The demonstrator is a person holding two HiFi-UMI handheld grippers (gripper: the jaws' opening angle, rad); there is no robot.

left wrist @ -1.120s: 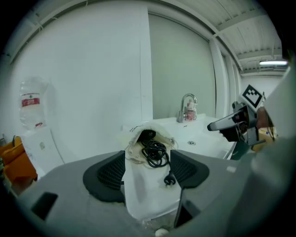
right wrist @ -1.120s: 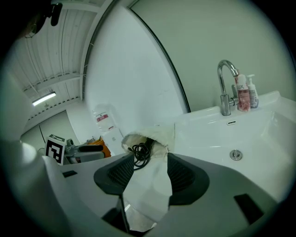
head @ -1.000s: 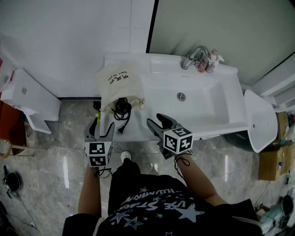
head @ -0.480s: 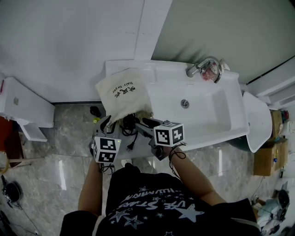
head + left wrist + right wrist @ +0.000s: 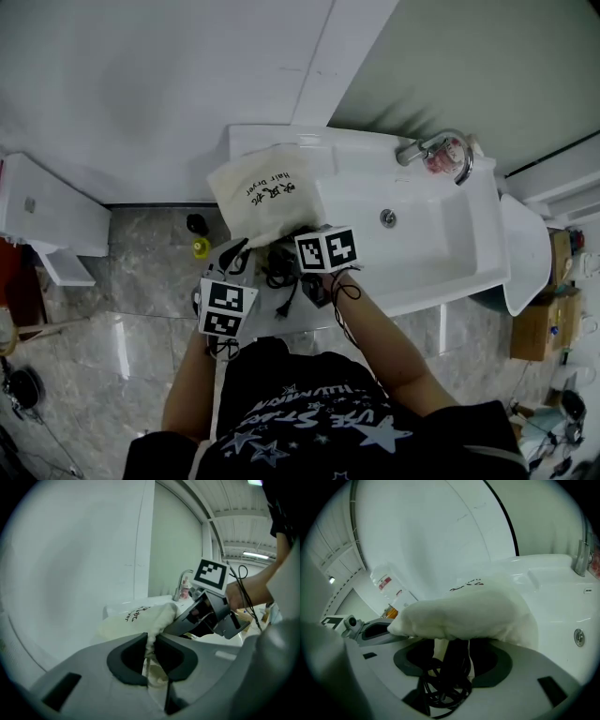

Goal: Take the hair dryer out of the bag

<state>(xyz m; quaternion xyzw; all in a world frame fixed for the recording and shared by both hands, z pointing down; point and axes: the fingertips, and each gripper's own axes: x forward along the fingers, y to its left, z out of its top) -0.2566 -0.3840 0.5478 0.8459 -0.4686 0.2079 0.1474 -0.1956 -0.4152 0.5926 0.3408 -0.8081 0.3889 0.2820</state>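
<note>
A cream drawstring bag [image 5: 267, 192] lies on the left end of the white sink counter [image 5: 366, 281], its mouth toward me. A black coiled cord [image 5: 281, 281] spills from the mouth; the hair dryer's body is hidden inside. My left gripper [image 5: 239, 251] has just been closing and now pinches the cloth at the bag's mouth [image 5: 151, 637] between its jaws [image 5: 151, 641]. My right gripper [image 5: 286, 258] has just been opening further; its jaws [image 5: 452, 656] stand wide around the black cord [image 5: 450, 677] under the bag [image 5: 468, 613], pads apart from it.
The basin [image 5: 412, 234] and chrome faucet [image 5: 441, 150] lie right of the bag. A white cabinet [image 5: 47, 216] stands left on the marble floor, with a small yellow bottle [image 5: 200, 247] beside the counter. A white lid [image 5: 525, 253] and cardboard box [image 5: 539, 323] sit right.
Both grippers moved forward to the bag's mouth. The left jaws went from open to closed on the cloth. The right gripper came down over the black cord.
</note>
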